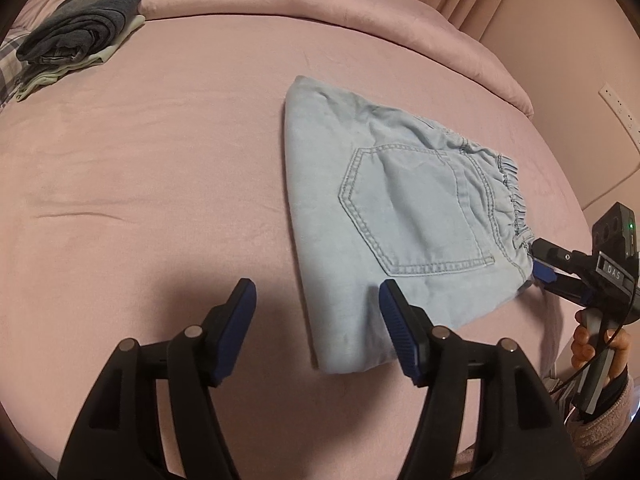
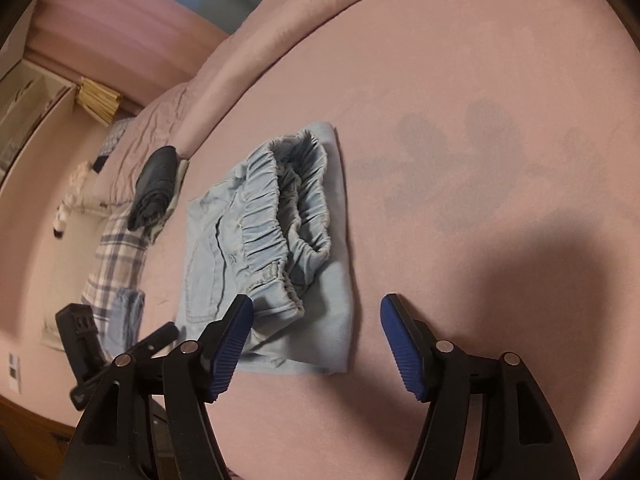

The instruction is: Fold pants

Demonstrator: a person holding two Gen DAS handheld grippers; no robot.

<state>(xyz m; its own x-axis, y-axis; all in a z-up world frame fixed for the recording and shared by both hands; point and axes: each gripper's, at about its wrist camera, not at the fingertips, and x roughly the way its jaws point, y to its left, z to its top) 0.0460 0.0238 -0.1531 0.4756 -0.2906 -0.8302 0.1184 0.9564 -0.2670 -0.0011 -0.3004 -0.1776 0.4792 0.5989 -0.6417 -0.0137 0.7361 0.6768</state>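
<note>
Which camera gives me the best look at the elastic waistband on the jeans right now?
The right wrist view: it looks straight into the gathered waistband of the folded jeans, showing both elastic layers. The left wrist view shows it only edge-on, along the jeans' far right side beside the right gripper.

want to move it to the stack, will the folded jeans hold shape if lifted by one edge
Probably not: the folded jeans are soft denim, so layers would likely droop and unfold. The bunched elastic waistband sits loose on top and may flop open. Likely light; gripping both sides seems safer.
</note>
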